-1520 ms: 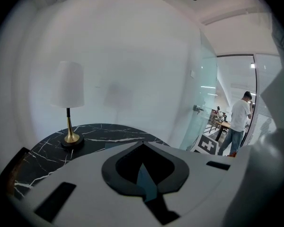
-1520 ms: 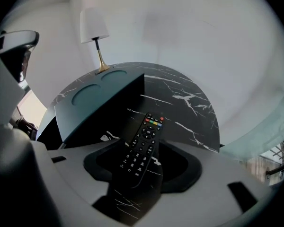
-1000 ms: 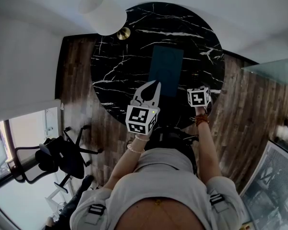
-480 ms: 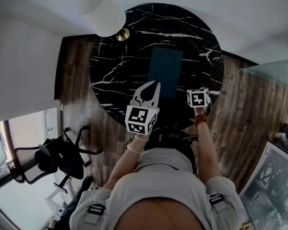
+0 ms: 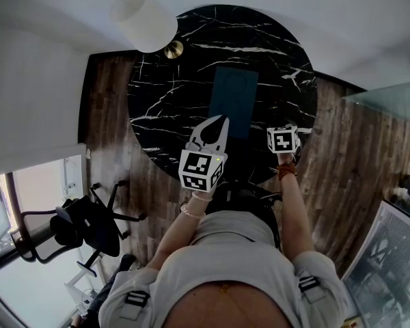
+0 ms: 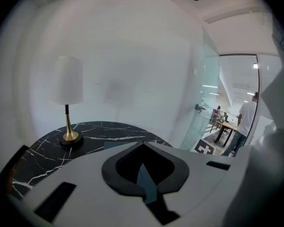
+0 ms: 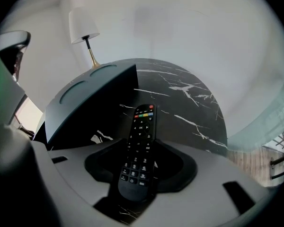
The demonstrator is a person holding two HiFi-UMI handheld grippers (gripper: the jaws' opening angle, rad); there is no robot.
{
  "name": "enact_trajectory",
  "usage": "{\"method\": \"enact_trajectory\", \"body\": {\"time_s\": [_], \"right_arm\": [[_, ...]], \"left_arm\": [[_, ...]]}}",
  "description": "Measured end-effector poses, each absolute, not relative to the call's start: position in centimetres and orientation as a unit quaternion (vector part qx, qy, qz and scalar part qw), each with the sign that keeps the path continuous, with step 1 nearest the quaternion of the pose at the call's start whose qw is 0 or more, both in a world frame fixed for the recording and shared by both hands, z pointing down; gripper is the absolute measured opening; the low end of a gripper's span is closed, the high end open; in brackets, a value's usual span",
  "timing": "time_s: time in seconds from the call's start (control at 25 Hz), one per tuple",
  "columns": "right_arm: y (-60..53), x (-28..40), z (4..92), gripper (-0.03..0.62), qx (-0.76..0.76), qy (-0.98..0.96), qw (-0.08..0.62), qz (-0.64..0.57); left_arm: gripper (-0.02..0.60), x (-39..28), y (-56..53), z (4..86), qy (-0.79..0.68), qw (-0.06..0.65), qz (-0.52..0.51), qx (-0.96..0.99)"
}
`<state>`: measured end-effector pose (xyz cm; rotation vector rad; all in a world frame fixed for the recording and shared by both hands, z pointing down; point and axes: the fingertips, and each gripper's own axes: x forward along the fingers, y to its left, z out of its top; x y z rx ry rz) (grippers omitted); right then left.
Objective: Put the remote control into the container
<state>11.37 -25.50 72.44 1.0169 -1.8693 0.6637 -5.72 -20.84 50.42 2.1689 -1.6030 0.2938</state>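
- the remote control (image 7: 139,150) lay buttons up on the black marble table (image 5: 164,94), just beside the dark teal container (image 5: 234,101), which stood at its left in the right gripper view; it was not yet inside.
- the right tongs (image 7: 137,143) pointed steeply down with the remote's lower half between them. they had just been closing, yet a sliver of table showed along one side of the remote, so they stood apart and clamped nothing.
- the left tongs (image 5: 221,121) hovered over the table's near side, drawn together and empty.
- the remote looked light and stiff, a slim plastic bar whose smooth sides would likely slip under a weak pinch.
- the best hold seemed to be across its narrow width, on the side edges rather than the rubbery buttons, and near mid-length so that neither end would droop.
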Motion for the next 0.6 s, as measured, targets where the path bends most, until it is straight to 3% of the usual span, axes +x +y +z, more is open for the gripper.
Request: {"method": "enact_trajectory", "body": {"time_s": [0.6], "right_arm": [[-24.6, 11.1, 69.3, 0.193, 0.409, -0.777, 0.379, 0.292]], "left_arm": [[0.002, -4.7, -19.7, 50.3, -0.569, 0.211, 0.106, 0.788]]}}
